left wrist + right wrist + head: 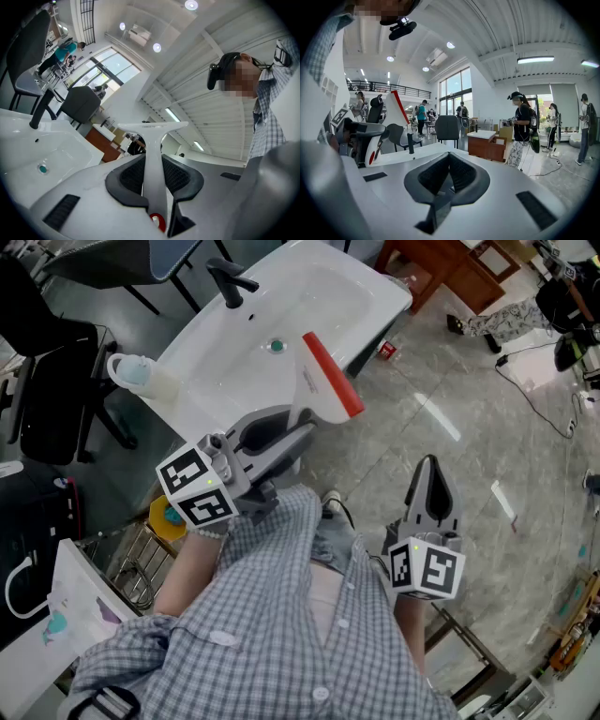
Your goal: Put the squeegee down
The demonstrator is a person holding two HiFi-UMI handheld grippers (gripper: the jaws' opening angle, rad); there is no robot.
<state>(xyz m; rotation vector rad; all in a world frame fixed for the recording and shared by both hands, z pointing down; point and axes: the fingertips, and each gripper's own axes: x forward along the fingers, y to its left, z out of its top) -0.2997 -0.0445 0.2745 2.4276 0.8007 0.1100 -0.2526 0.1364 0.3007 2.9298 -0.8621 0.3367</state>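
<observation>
Squeegee (319, 390) is held in the left hand-held gripper (291, 430), whose jaws are clamped on the white handle. The red-edged blade is raised and tilted in the air above the near edge of the basin (375, 287), not resting on it. The right hand-held gripper (429, 465) is held apart on the right, over the grey floor (469, 399), with its jaws closed together and nothing between them. Further off, a green drain (276, 346) is seen in the bowl of the basin, and a black tap (230, 282) is mounted at its far left edge. A small red item (386, 350) lies on the floor just beside the basin's right corner.
</observation>
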